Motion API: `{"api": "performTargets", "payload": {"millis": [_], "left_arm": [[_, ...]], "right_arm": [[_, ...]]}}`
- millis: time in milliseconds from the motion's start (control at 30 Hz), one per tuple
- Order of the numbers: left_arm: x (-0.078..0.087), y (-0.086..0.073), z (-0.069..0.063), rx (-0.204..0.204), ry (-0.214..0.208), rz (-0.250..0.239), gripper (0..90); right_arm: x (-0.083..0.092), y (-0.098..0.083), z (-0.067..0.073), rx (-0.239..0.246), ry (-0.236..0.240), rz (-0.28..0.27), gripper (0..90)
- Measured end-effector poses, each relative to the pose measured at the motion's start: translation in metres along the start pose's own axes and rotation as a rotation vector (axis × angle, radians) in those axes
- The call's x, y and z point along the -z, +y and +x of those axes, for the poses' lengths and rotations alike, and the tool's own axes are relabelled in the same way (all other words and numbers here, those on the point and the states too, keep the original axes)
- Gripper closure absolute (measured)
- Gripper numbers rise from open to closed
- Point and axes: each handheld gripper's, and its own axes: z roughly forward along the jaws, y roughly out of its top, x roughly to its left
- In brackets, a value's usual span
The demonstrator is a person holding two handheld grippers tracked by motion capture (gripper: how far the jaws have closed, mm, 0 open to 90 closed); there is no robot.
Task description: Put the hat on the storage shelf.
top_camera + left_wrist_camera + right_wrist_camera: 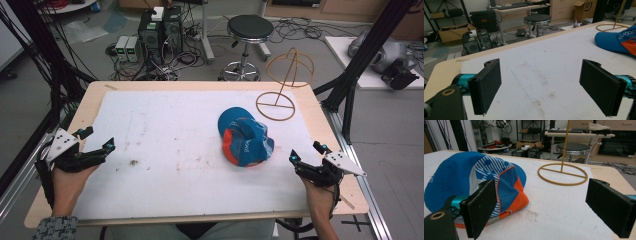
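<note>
A blue and orange cap (245, 137) lies crumpled on the white mat (165, 145), right of centre. Behind it stands a tan wire hat stand (285, 82) with a ring base. My left gripper (99, 141) rests at the mat's left edge, jaws wide open, nothing between them. My right gripper (308, 152) sits at the mat's right edge, just right of the cap, also open and empty. In the right gripper view the cap (476, 180) lies beyond the left jaw and the stand's ring base (562, 173) lies ahead. The left gripper view catches the cap (617, 40) far right.
The wooden table (200, 86) ends close behind the stand. Beyond it are a black stool (248, 30), computer boxes (160, 30) and tangled cables on the floor. Black frame legs (360, 65) rise at the table's right side.
</note>
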Motion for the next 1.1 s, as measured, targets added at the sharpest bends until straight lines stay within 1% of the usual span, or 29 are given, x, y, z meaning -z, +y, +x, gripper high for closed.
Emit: {"api": "performTargets", "payload": {"millis": [100,267,333,400,467,533,633,667,700,733,800,833,967,1067,1100], "left_arm": [[0.001,0.001,0.0,0.005,0.005,-0.005,18.1],[0.001,0.0,0.0,0.005,0.008,0.001,18.1],[0.003,-0.001,0.001,0.013,0.01,0.003,18.1],[0.005,-0.002,0.002,0.016,0.014,0.002,18.1],[0.006,-0.002,0.003,0.02,0.017,-0.001,18.1],[0.007,-0.002,0.003,0.023,0.017,-0.002,18.1],[0.005,-0.002,0.004,0.03,0.014,-0.001,18.1],[0.005,-0.002,0.004,0.029,0.014,0.002,18.1],[0.004,-0.002,0.004,0.032,0.015,0.005,18.1],[0.003,-0.003,0.005,0.031,0.014,0.007,18.1],[0.002,-0.003,0.005,0.031,0.012,0.007,18.1],[0.002,-0.003,0.005,0.031,0.012,0.007,18.1],[0.0,-0.004,0.004,0.027,0.005,0.015,18.1],[0.0,-0.004,0.002,0.023,0.003,0.013,18.1],[0.001,-0.004,0.002,0.023,0.005,0.01,18.2]], "right_arm": [[0.0,0.0,0.001,0.005,0.004,0.008,9.4],[0.0,0.001,0.002,0.013,0.002,-0.001,9.5],[-0.001,0.002,0.003,0.014,0.003,-0.009,9.5],[-0.004,0.003,0.005,0.03,0.004,-0.012,9.5],[-0.006,0.005,0.01,0.052,0.006,-0.027,9.5],[-0.008,0.007,0.013,0.083,0.01,-0.038,9.5],[-0.012,0.011,0.019,0.08,0.049,-0.055,10.2],[-0.013,0.012,0.021,0.082,0.062,-0.059,14.7],[-0.014,0.013,0.024,0.091,0.083,-0.066,15.9],[-0.016,0.015,0.027,0.107,0.091,-0.07,15.9],[-0.02,0.017,0.034,0.155,0.096,-0.077,16.0],[-0.022,0.017,0.037,0.163,0.104,-0.076,15.9],[-0.031,0.023,0.047,0.157,0.138,-0.079,16.3],[-0.039,0.028,0.055,0.15,0.162,-0.101,17.8],[-0.041,0.03,0.058,0.149,0.167,-0.1,18.1]]}}
